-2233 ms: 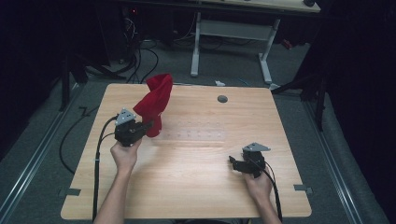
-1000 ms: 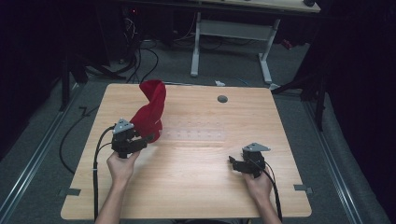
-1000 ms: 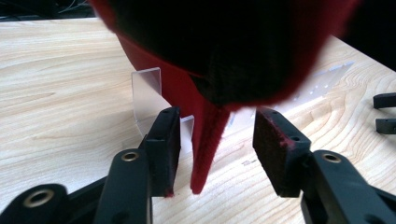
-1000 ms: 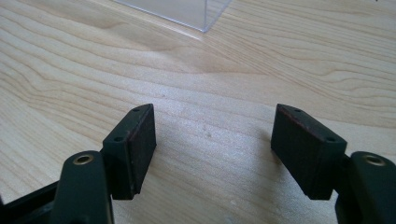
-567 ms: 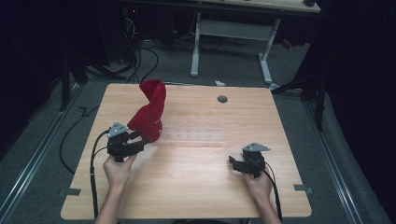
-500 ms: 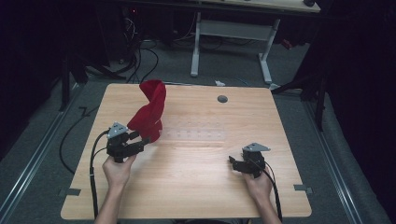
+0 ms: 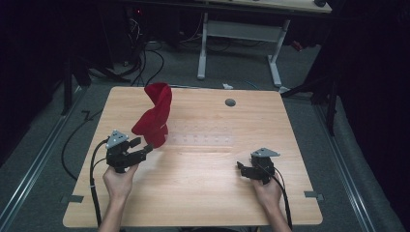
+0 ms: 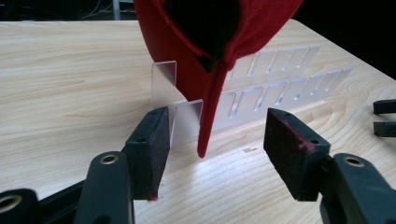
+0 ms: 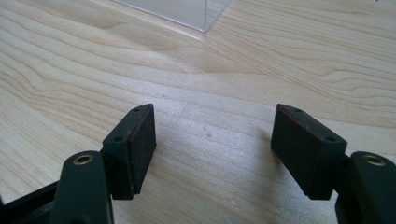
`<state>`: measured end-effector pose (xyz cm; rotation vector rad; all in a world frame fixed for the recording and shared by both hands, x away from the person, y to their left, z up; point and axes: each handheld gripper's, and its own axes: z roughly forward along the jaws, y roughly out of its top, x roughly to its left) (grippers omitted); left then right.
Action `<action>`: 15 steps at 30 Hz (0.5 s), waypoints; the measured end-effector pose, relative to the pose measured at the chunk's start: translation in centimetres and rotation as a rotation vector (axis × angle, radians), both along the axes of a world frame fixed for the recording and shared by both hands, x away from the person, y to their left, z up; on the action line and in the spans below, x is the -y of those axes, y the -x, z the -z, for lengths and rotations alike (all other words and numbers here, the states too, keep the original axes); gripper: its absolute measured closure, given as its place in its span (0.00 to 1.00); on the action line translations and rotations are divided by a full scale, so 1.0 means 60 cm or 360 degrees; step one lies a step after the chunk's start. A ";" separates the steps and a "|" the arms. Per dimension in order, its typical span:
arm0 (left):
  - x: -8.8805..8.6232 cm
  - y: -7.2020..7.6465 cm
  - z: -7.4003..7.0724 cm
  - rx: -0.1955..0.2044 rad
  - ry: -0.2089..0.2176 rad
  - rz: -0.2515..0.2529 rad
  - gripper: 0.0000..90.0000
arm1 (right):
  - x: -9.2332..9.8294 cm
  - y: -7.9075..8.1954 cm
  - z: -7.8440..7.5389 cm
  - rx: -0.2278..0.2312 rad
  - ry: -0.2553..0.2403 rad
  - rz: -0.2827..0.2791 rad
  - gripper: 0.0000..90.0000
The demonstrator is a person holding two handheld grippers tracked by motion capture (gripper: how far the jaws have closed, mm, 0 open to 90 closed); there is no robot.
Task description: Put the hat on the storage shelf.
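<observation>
A red cloth cap point(image 7: 153, 116) stands tall and twisted on the left end of a clear slotted acrylic rack point(image 7: 203, 140) on the wooden table point(image 7: 203, 193). My left gripper point(image 7: 143, 145) sits just in front of and left of it. Its jaws have just been opening. In the left gripper view the gripper point(image 8: 215, 149) is open, and the cap point(image 8: 187, 70) drops a thin red tip ahead of the gap, touching neither pad. The rack point(image 8: 261, 88) runs off to the right. My right gripper point(image 7: 240, 169) rests open at the front right, over bare wood point(image 9: 212, 149).
A grey round grommet point(image 7: 230, 102) is set in the table's far side. Cables trail off the table's left edge point(image 7: 92, 183). White desk legs point(image 7: 203, 53) stand on the floor behind. The right gripper's fingertips point(image 8: 385, 119) show at the right edge of the left gripper view.
The left gripper has let go of the red cap, opened wider and drawn back a little toward the front left. The cap stays standing on the rack. The right gripper has not moved.
</observation>
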<state>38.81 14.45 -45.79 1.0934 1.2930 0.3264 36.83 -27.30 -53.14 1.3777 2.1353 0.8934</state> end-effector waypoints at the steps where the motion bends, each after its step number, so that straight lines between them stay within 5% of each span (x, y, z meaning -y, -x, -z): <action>1: -0.002 0.002 0.000 -0.0002 0.0001 0.0000 0.45 | 0.000 0.000 0.000 0.0000 0.0000 0.0000 0.35; 15: -0.016 0.021 0.007 -0.0031 0.0024 -0.0013 0.42 | 0.000 0.000 0.000 0.0000 0.0000 0.0001 0.35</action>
